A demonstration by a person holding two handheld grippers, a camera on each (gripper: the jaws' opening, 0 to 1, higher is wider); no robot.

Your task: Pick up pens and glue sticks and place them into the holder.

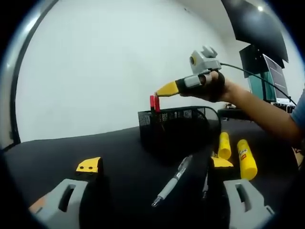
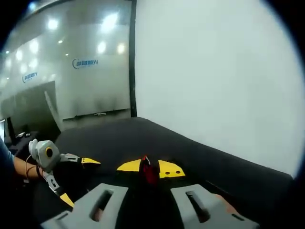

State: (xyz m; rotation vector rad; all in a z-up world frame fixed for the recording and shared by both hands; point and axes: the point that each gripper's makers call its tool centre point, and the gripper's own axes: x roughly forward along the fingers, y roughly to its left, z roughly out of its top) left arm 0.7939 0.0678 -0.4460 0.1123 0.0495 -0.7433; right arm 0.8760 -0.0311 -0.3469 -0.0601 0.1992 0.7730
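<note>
In the left gripper view, the left gripper (image 1: 155,167) had its two yellow tips spread wide apart, and nothing was between them. Below it on the black table (image 1: 119,152) lay a grey pen (image 1: 172,182), near a darker pen (image 1: 205,183). Two yellow glue sticks (image 1: 236,155) lay beside them, close to the black mesh holder (image 1: 174,126).

The right gripper (image 1: 156,98) hung over the holder's back corner. Its tips were squeezed tight on a small red thing (image 1: 155,102), maybe a pen cap, but it was too small to tell.

In the right gripper view, the red thing (image 2: 149,171) sat pinched between the yellow tips.
</note>
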